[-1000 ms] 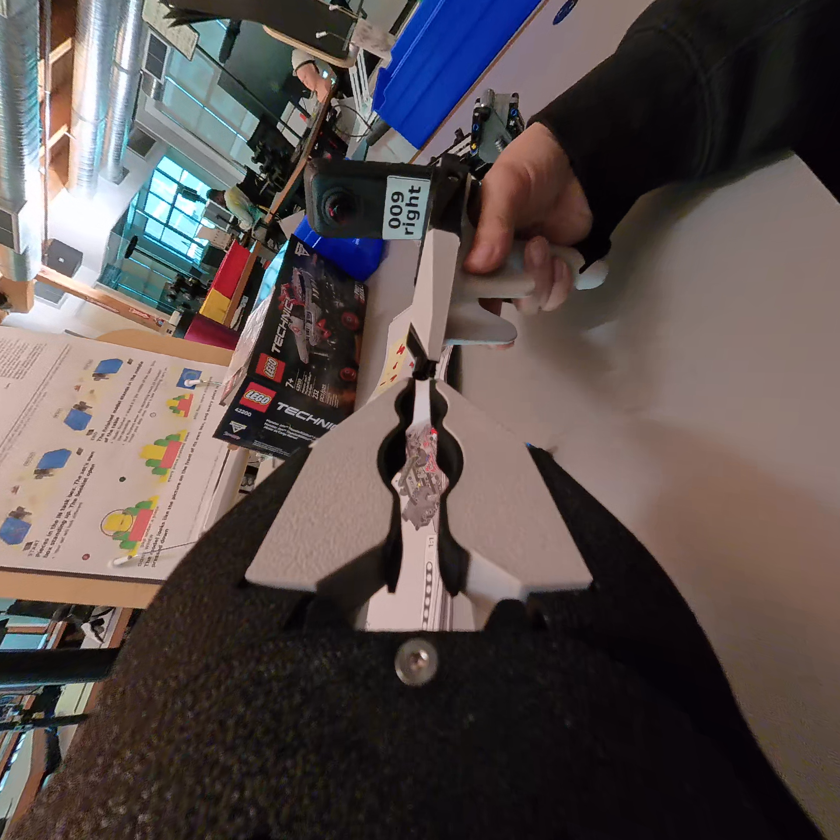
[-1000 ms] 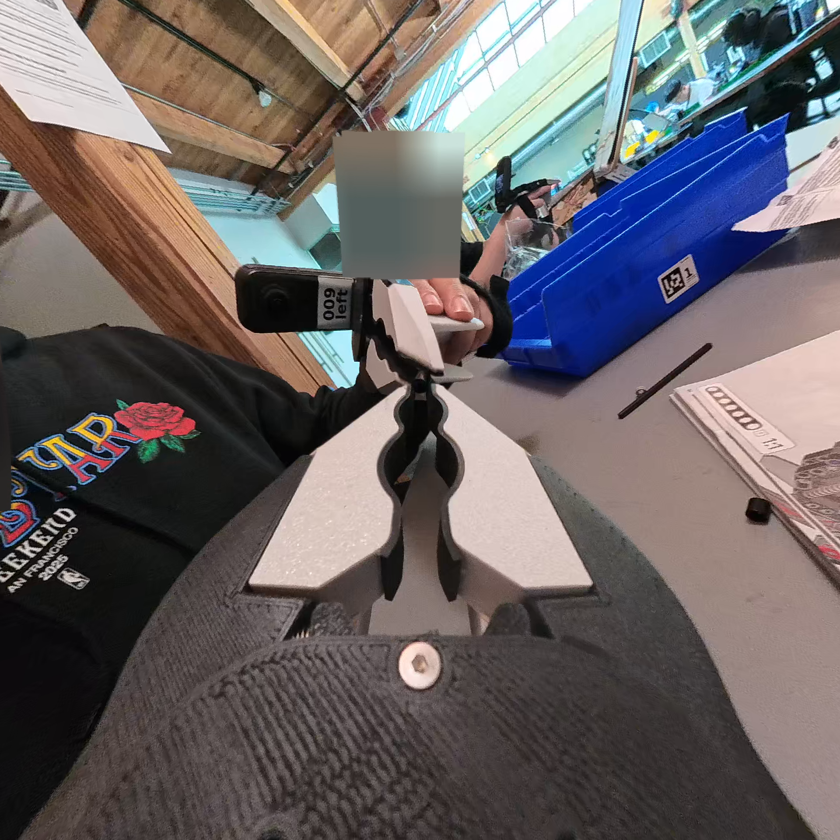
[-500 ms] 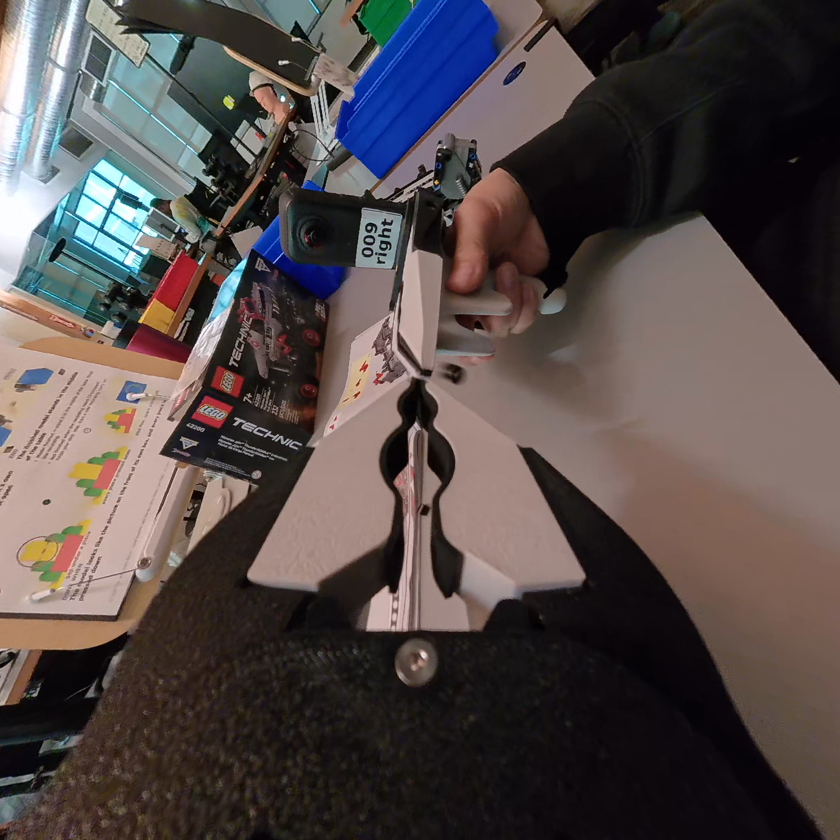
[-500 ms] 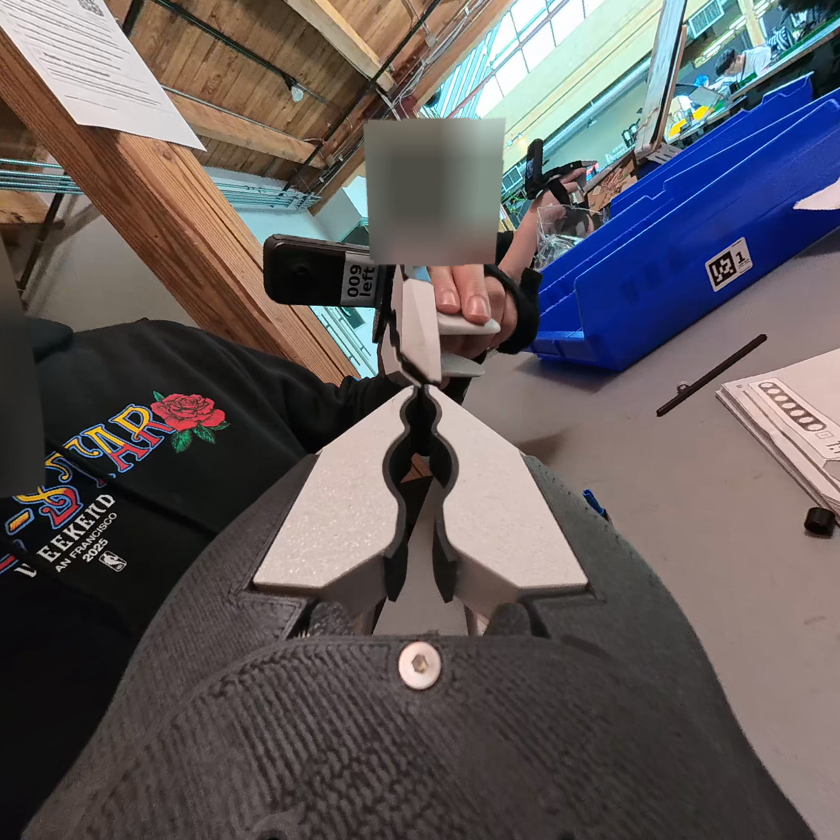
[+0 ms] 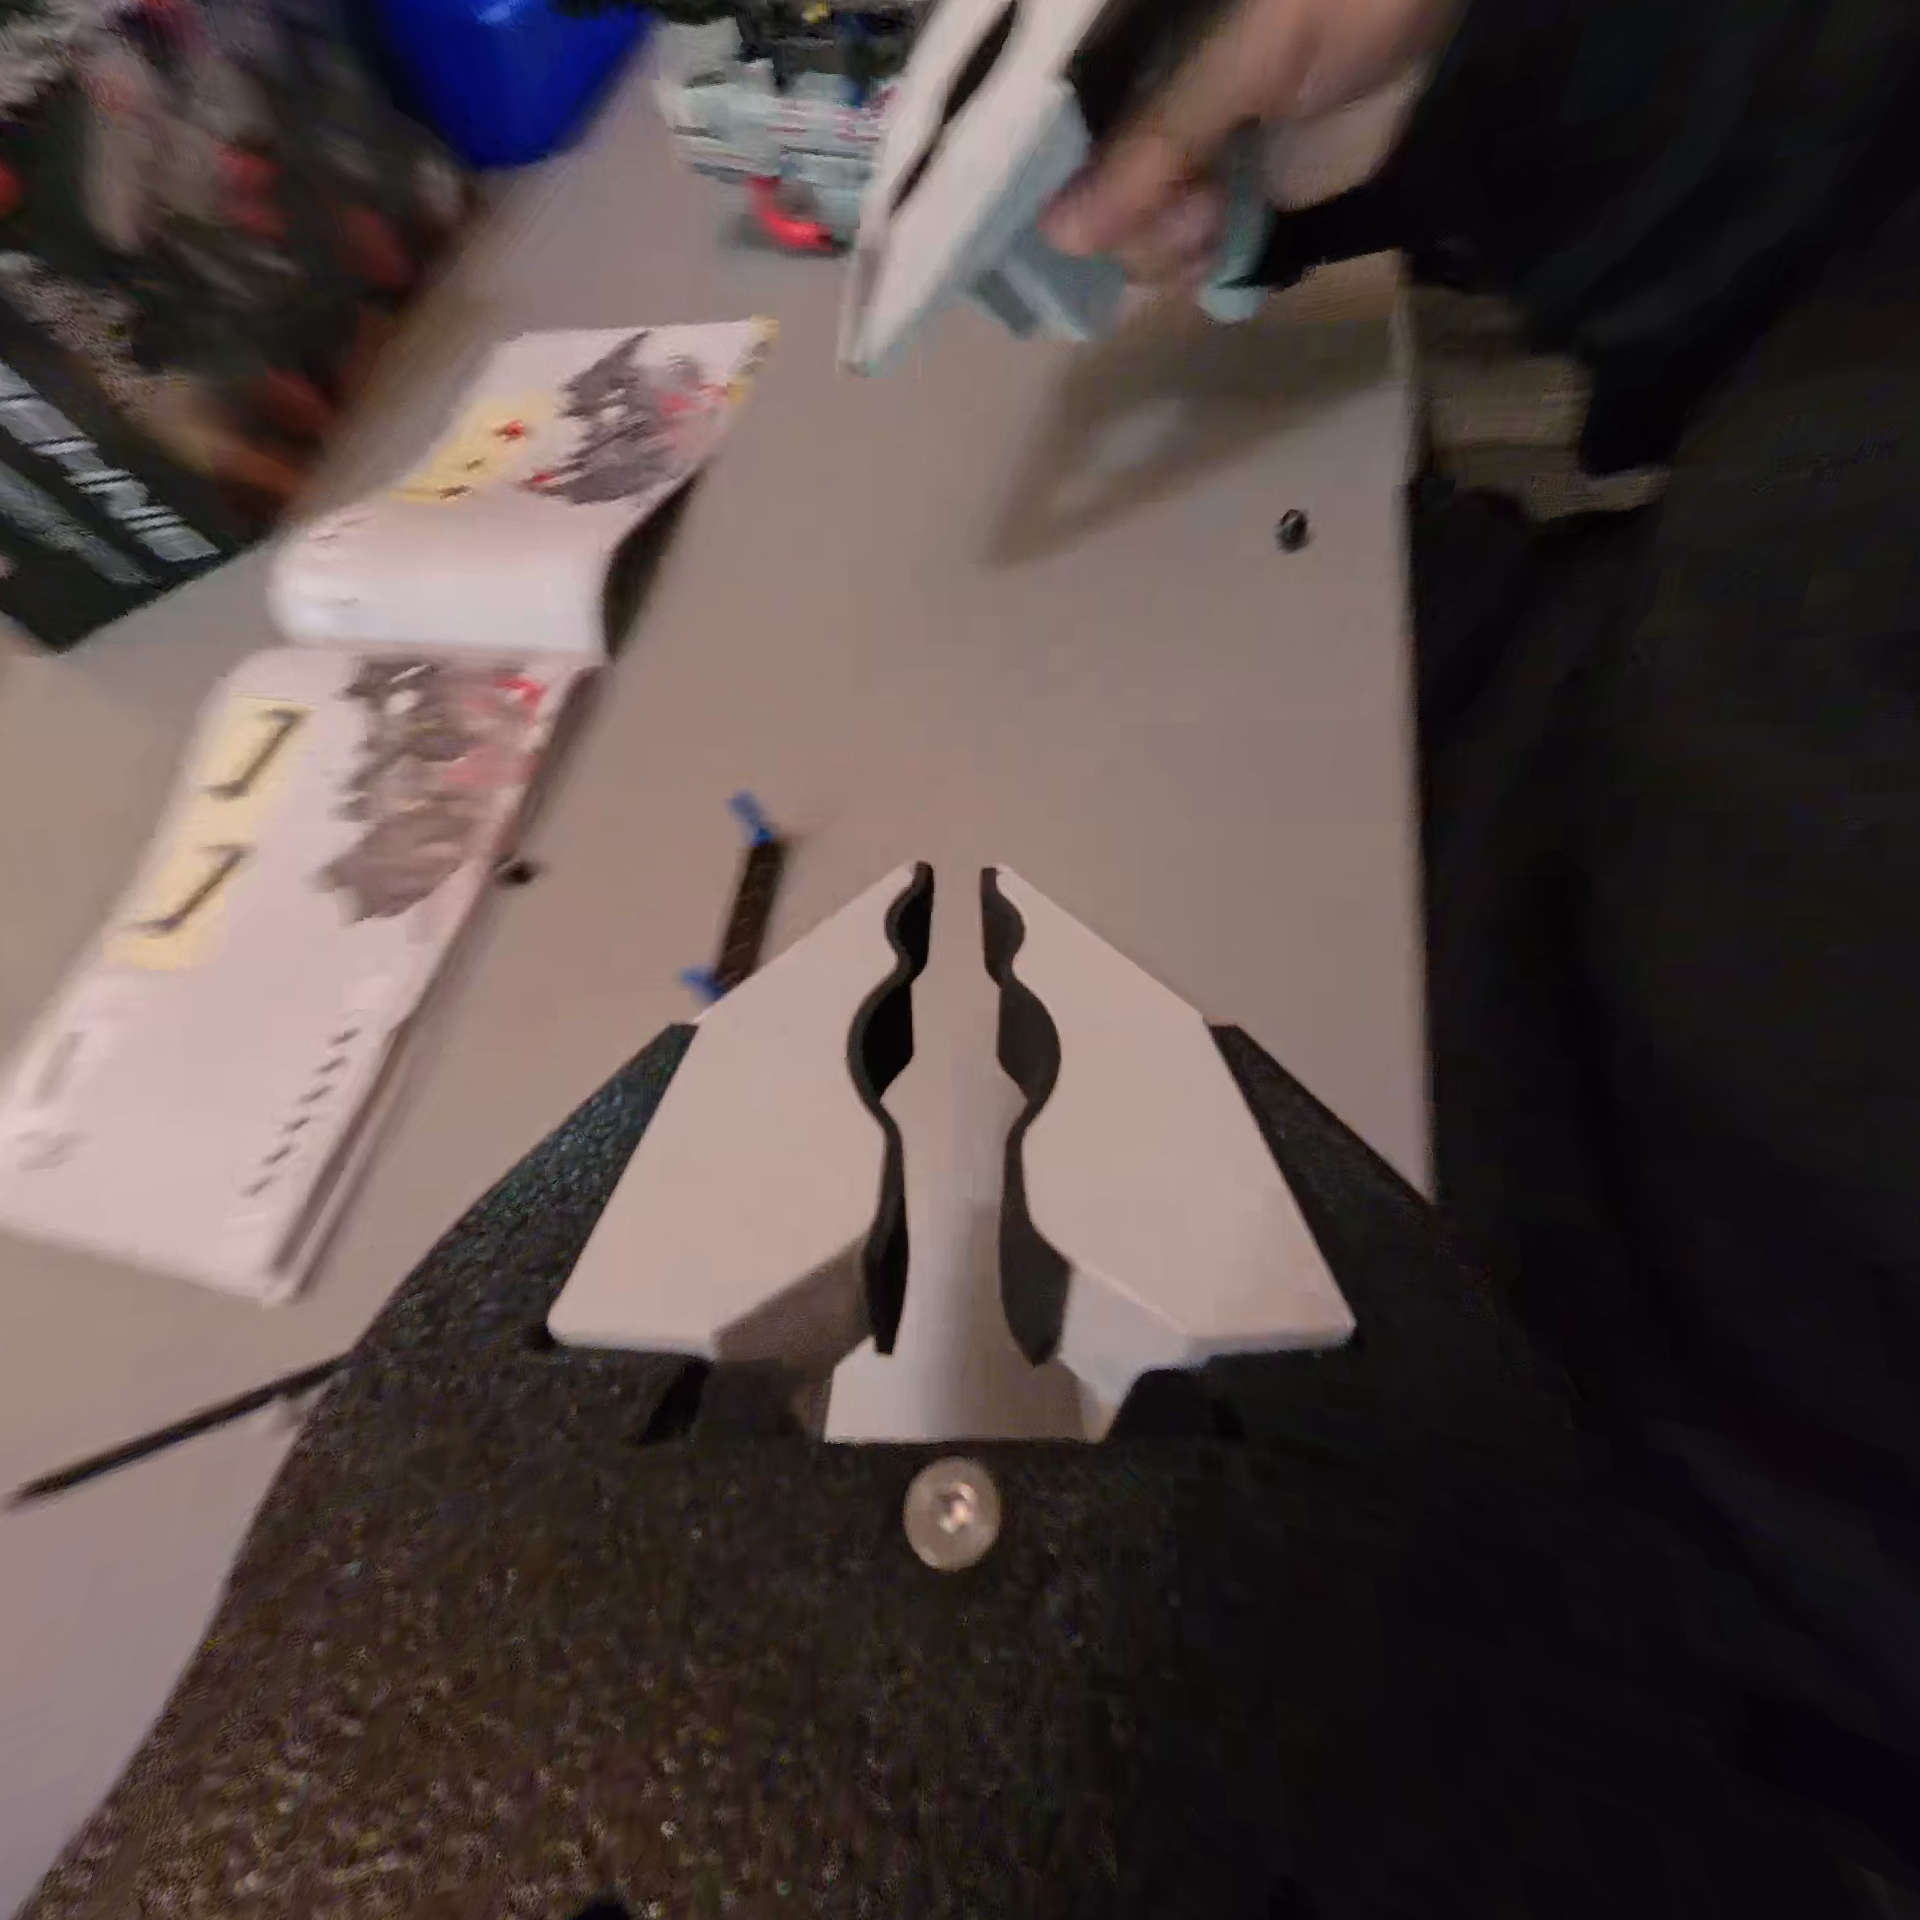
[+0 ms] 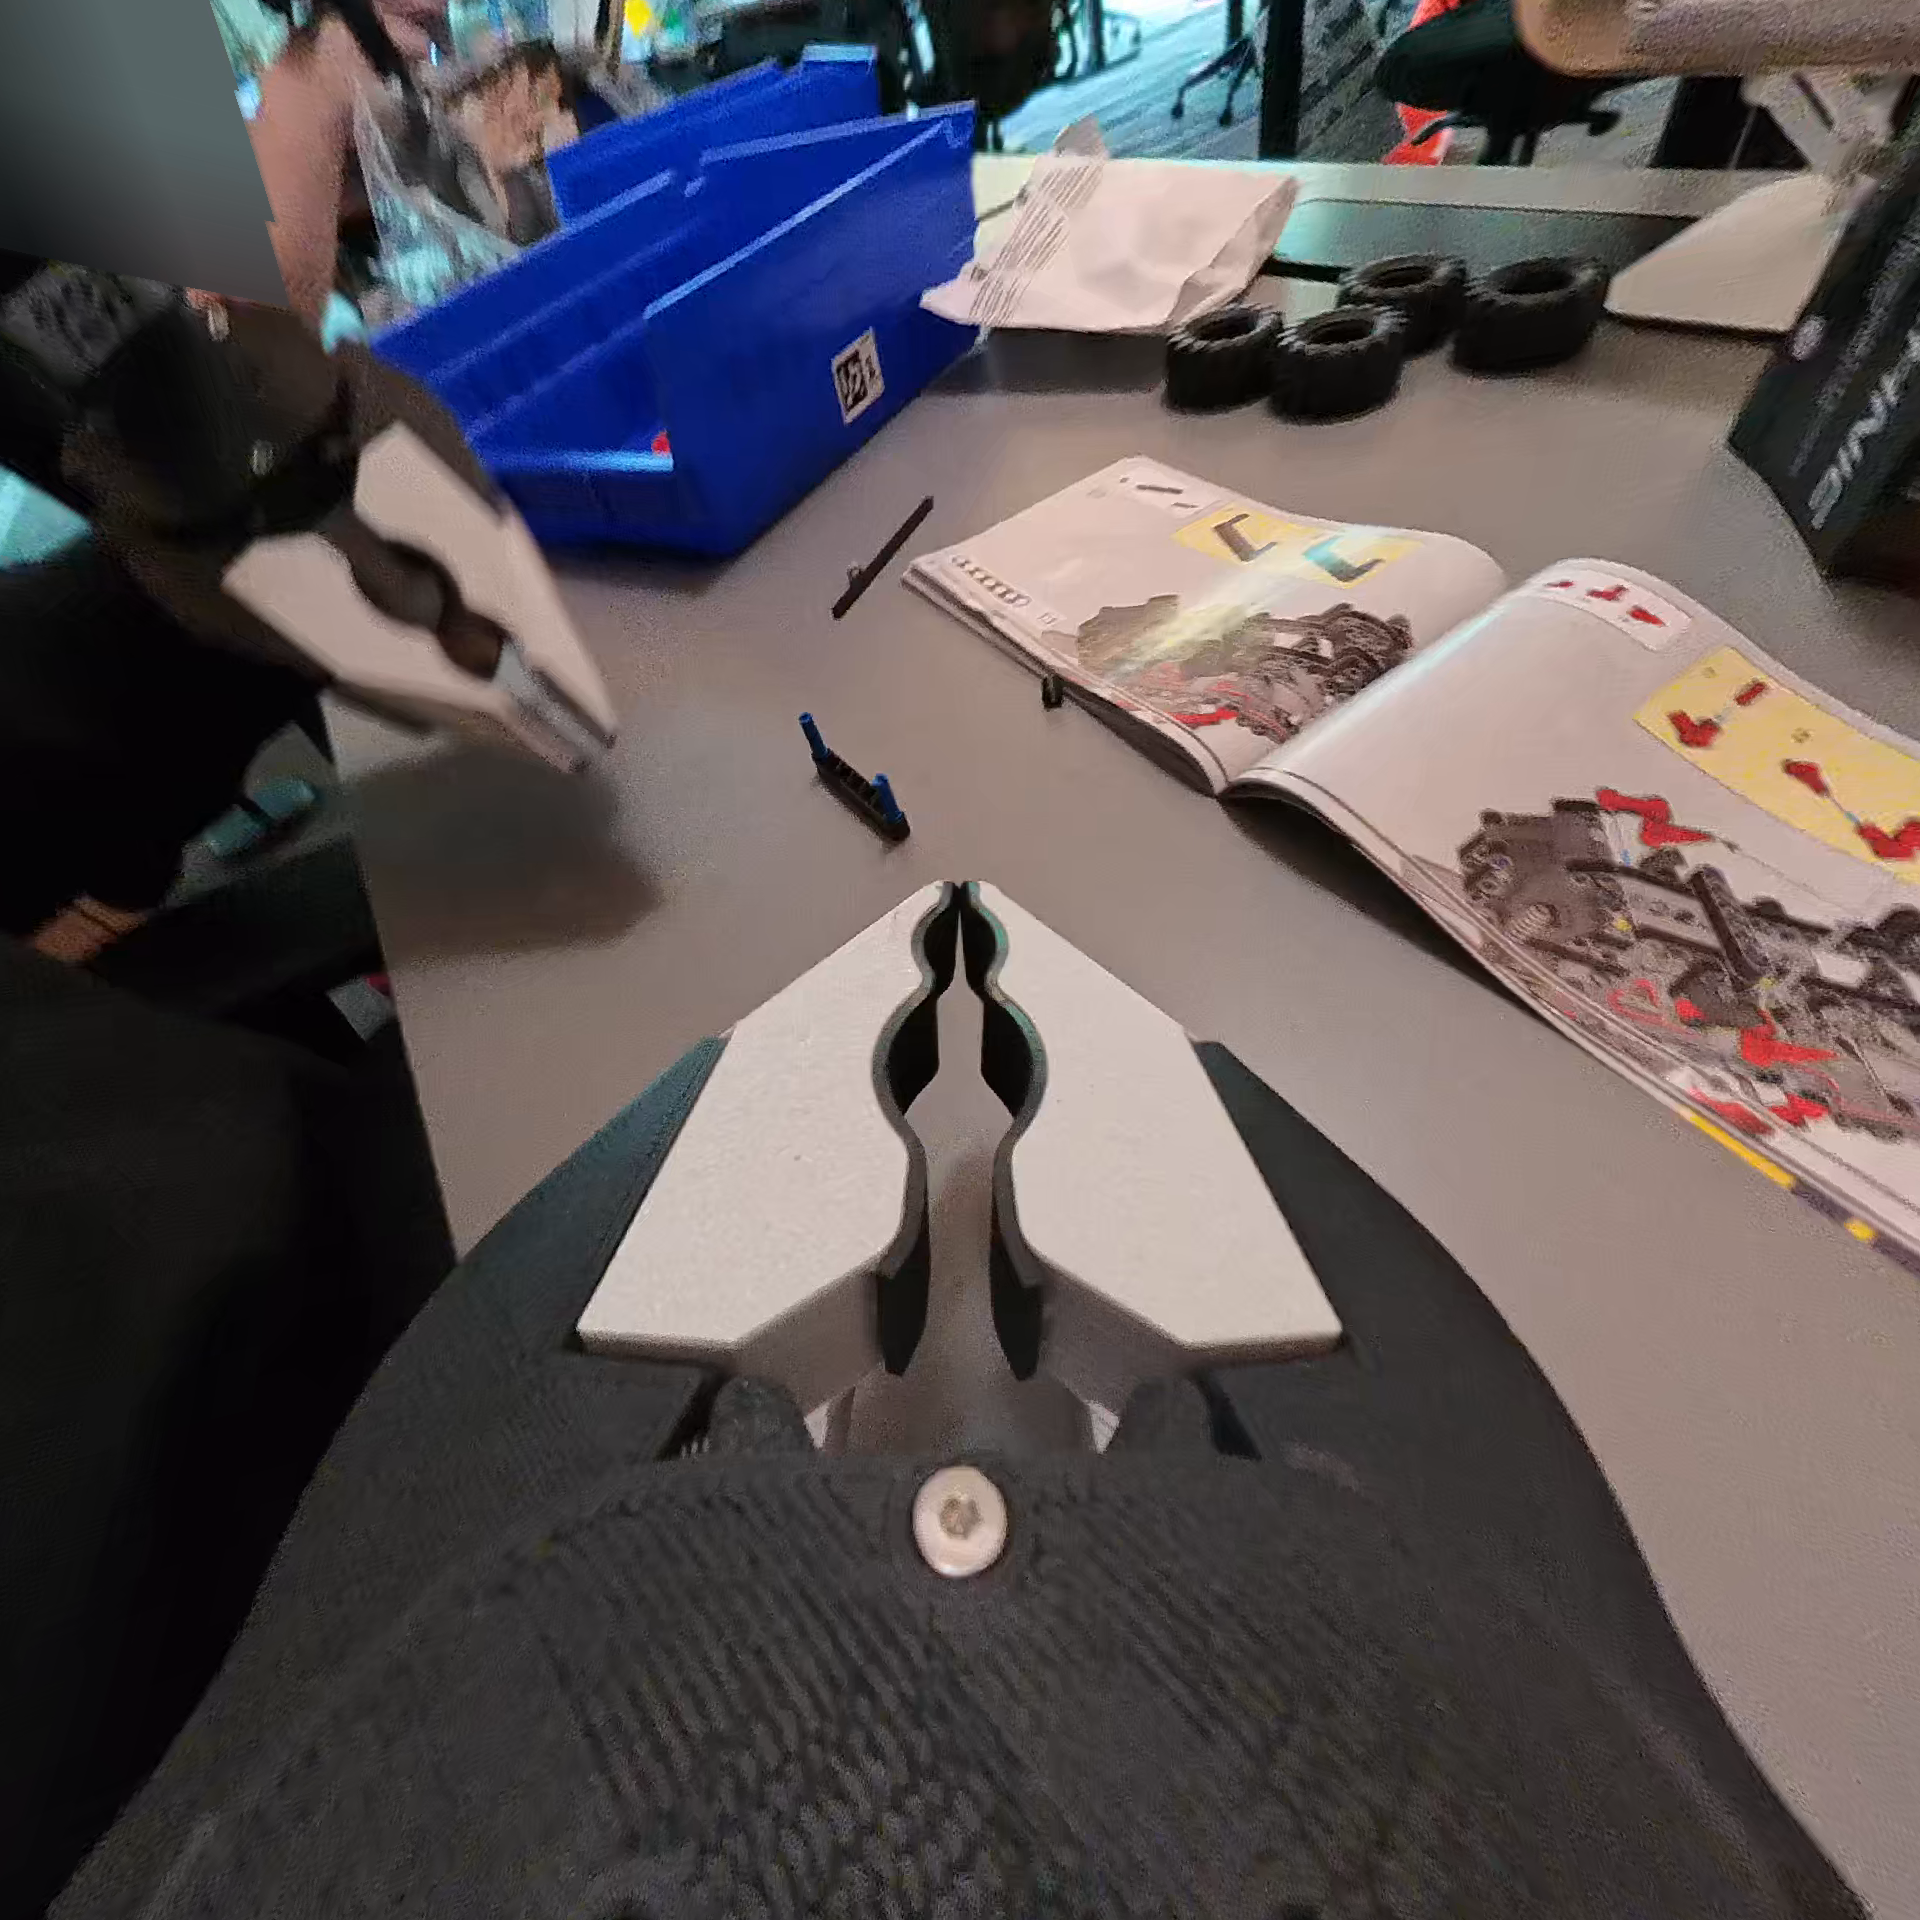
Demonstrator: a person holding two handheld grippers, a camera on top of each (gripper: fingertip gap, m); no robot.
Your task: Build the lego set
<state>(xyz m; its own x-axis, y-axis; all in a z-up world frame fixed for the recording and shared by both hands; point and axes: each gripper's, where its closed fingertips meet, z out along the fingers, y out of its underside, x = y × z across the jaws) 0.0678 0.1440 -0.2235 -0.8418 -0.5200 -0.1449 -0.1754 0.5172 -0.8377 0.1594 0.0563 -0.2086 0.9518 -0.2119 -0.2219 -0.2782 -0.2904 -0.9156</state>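
Both grippers hover over the grey table (image 6: pixel 1299 1195), nothing held. Left gripper (image 5: pixel 956 878) has its jaws slightly apart, a clear slit of table showing between the tips — empty. Right gripper (image 6: pixel 958 891) has its tips pressed together, also empty.

The task piece — a short black beam (image 6: pixel 860 796) with blue pins sticking out of it — lies flat on the table, near the edge by the person, just ahead of both grippers' tips and touching neither. A thin black axle (image 6: pixel 883 558) lies farther in, between the beam and the blue bin (image 6: pixel 727 343). A small black pin (image 6: pixel 1051 691) sits against the near edge of the open manual (image 6: pixel 1403 727); another small black bit (image 5: pixel 1291 530) lies close to the table's edge (left view). Four tyres (image 6: pixel 1371 322) are grouped toward the far edge, the box (image 6: pixel 1860 416) at the far right.

Risks, as I judge them:
- The beam is low and narrow — closed or barely parted tips coming down would shove it, not grip it; it could skate toward the near edge and drop.
- Pinching on a blue pin, not the beam body, may pop the pin out or twist the beam loose.
- Left view is heavily motion-blurred (fast swing), so overshoot and a knock between the two grippers is plausible — they're converging on one small piece.
- The loose bit by the edge is easy to sweep off with a sleeve.
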